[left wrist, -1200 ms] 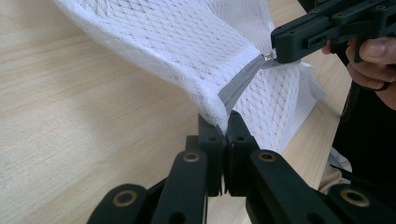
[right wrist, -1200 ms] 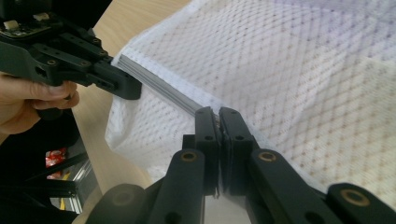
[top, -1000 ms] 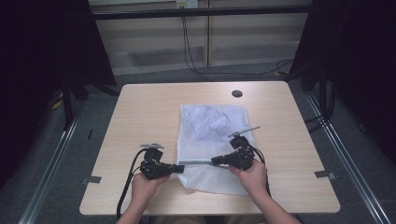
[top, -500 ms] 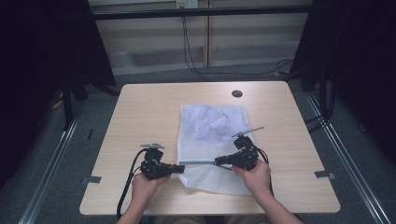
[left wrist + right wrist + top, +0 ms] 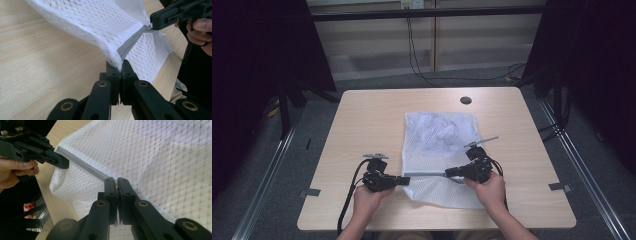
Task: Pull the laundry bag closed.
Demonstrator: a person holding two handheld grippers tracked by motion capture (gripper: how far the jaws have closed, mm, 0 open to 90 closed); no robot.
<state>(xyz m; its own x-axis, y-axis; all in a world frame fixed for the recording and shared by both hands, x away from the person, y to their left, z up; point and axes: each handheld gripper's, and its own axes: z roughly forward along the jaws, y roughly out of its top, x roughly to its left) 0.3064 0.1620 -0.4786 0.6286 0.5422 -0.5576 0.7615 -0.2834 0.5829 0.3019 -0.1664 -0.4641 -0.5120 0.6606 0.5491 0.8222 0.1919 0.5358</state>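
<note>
Left gripper [image 5: 404,180] at near-left part of table [image 5: 362,125], jaws pressed together, pinching left end of the grey zipper [image 5: 427,174] on white mesh laundry bag [image 5: 437,150]. In left gripper view its jaws clamp the bag corner right where the zipper ends [image 5: 119,65]; zipper runs up and away to the other gripper.

Bag lies flat mid-table, a bit right of centre, long axis running near-to-far; crumpled white cloth [image 5: 437,132] inside its far half. Zipper crosses the bag's near part left-right, taut between the two grippers, bag edge lifted slightly there.

Right gripper [image 5: 448,173] sits over the bag's near-right area, jaws closed, pinching the zipper at its pull end; right gripper view shows jaws shut on the zipper line [image 5: 117,182], left gripper [image 5: 60,161] farther along.

Versus earlier frames: right gripper shifted slightly rightward along the zipper; left gripper unmoved; bag in same place.
</note>
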